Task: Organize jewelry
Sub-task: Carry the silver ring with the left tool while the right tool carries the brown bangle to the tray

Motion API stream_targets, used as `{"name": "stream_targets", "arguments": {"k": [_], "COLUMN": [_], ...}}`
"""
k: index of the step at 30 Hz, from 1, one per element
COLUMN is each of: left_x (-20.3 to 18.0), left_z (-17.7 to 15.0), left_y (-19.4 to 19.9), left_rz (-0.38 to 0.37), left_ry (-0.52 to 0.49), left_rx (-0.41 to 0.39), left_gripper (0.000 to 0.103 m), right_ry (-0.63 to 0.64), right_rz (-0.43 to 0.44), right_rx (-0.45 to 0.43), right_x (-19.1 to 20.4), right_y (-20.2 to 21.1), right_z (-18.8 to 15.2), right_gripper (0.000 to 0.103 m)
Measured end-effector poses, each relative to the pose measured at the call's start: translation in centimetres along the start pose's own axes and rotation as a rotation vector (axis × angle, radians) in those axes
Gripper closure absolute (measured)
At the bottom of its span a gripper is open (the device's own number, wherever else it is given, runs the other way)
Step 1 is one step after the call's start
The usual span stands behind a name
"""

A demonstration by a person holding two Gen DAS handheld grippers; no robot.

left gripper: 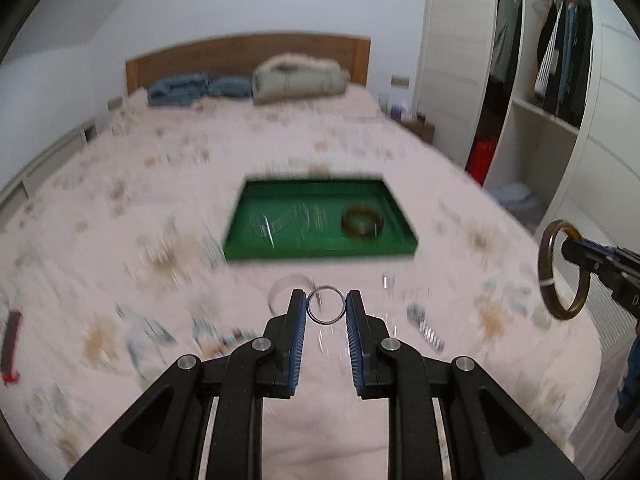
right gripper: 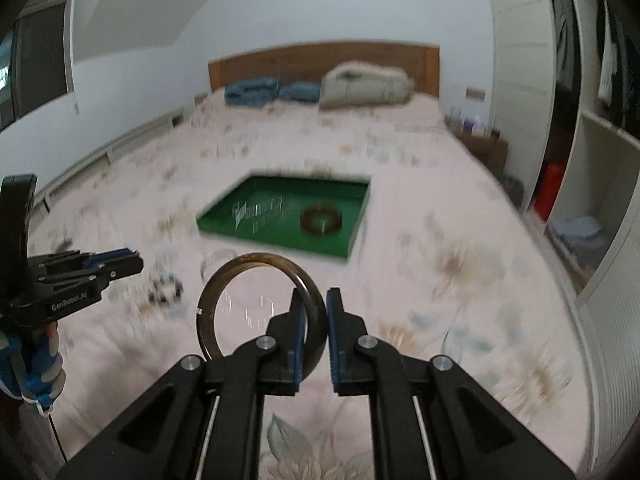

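Two grippers hang above a wide bed [left gripper: 120, 208] with a pale floral cover, both loaded and both blurred by motion. On that cover, well ahead of them, lies the green tray [left gripper: 400, 216], already holding one dark bangle [left gripper: 362, 222] on its right side and some thin clear pieces, too smeared to name, on its left.

The right gripper [right gripper: 317, 320] is clamped on the band of a brown bangle [right gripper: 262, 306], pinching only one side, so the hoop stands out to the left of the jaws. A quick swing could likely make it pivot or slip free and drop short of the tray.

The left gripper [left gripper: 326, 307] holds a small silver ring [left gripper: 326, 309] across its width at the very fingertips, jaws set narrow. That hold looks the weaker one: slight easing, or a jolt, could probably let the ring fall onto the patterned cover, where small scattered items near the front edge would make it hard to find.
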State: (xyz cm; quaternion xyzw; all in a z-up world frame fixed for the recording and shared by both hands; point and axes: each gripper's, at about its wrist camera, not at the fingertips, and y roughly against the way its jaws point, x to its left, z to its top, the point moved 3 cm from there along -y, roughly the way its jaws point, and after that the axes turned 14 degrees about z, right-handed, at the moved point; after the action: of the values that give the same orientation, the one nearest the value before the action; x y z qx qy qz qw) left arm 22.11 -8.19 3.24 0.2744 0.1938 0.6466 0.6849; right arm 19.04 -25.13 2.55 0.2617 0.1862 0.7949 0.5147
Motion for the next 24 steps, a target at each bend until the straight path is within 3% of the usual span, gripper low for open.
{"name": "stream_targets", "arguments": {"k": [5,12,18,24], "left_x": [1.5,2.3,1.9,0.8], "left_z": [6.3,13.9,17.0,15.5], "left_y": [3.6,4.4,-0.7,-11.6], "left_rz": [0.010,0.072,0.105,0.120], "left_ry": [0.017,0.004,0.005,-0.030], "left_rx": [-0.084,-0.144,-0.124,-0.005], "left_gripper": [0.083,0.083,0.083,0.083], "right_ry": [-0.002,0.004,-0.007,-0.049], "right_rz": [-0.025,-0.056,-0.059,-0.005], "right_rx": [-0.116,-0.227,-0.264,-0.174], "right_x": [0.9,1.5,0.2,-2.8], "right_y": [4.0,6.7,3.4,-7.3], "right_z": [6.9,15.0,19.3,18.2], "right_gripper": [0.094,0.094,0.094,0.094]}}
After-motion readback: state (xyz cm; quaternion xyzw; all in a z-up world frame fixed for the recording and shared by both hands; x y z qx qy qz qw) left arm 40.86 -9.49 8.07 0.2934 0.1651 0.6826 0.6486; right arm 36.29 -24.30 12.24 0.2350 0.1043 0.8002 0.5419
